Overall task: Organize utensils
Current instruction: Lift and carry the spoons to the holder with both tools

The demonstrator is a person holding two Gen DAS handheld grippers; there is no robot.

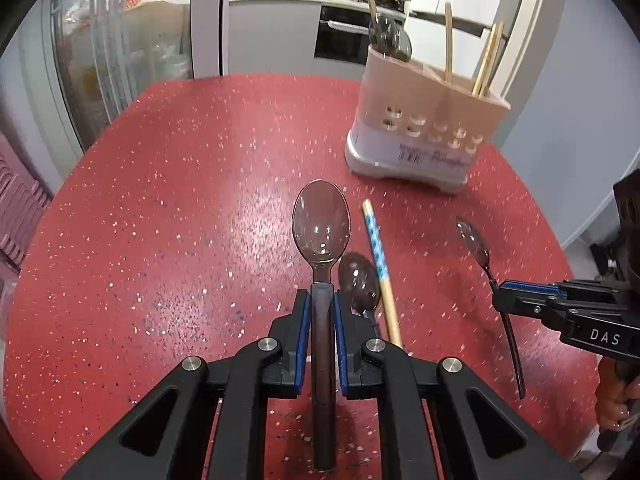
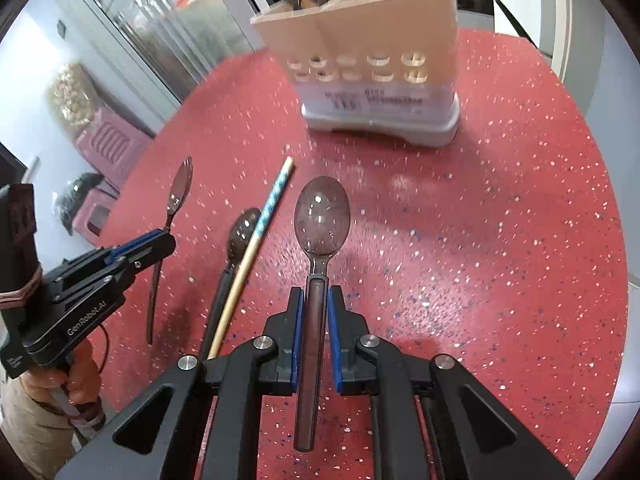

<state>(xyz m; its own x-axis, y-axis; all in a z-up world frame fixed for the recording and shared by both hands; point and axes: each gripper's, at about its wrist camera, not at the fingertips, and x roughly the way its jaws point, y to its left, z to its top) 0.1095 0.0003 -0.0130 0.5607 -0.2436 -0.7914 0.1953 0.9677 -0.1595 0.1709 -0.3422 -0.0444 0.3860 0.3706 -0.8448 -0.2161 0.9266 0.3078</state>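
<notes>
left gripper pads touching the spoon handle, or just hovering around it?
Touching. In the left wrist view, both blue pads of the left gripper press against the spoon handle, with no gap either side.

I count three dark spoons outside the holder: one in my left gripper, one in my right gripper, one on the table. One blue-patterned chopstick lies there too.

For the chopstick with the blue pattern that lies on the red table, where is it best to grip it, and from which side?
Probably the plain wooden half of the chopstick, from above, jaws across its width. It lies flat, and a spoon lies close beside it, so a side approach is crowded.
</notes>
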